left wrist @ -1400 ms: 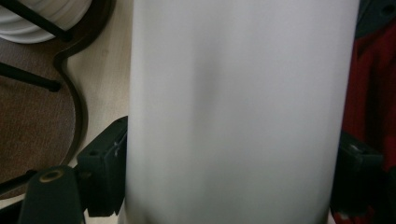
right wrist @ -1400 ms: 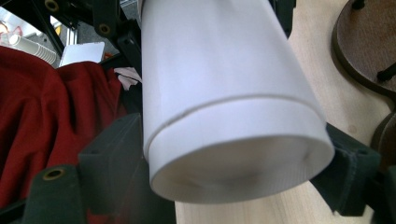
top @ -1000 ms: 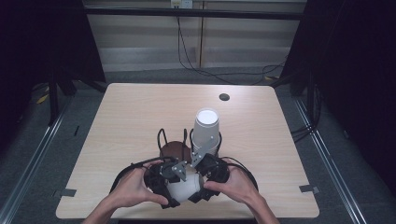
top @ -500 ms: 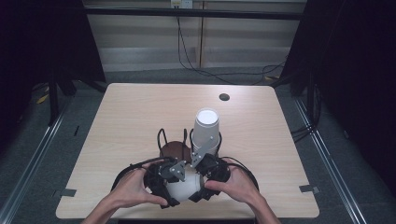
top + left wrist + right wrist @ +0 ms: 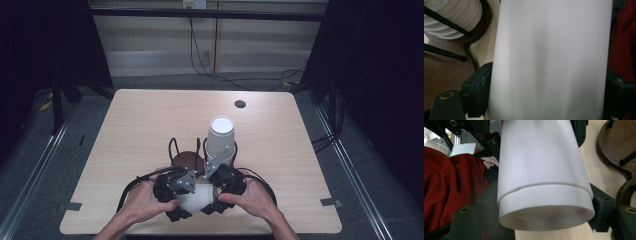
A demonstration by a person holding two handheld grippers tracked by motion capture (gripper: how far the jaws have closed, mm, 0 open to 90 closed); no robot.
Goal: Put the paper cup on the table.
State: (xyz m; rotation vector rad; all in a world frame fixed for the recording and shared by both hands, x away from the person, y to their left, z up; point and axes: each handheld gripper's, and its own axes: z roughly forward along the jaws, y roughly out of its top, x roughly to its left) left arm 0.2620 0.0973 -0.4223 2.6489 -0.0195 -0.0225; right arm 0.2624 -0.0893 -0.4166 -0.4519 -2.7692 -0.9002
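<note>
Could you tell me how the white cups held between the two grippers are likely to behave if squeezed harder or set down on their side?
The nested white cups look thin-walled, so they are probably light and would dent under a firmer squeeze. Their smooth surface may slip between the jaws. Being round and tapered, they would likely roll in a curve on the table.

No readable text, label, brand or number appears on anything.

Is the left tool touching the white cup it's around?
Touching. In the left gripper view, the white cup fills the gap between the left tool's jaws, both black pads pressed flush against its sides.
</note>
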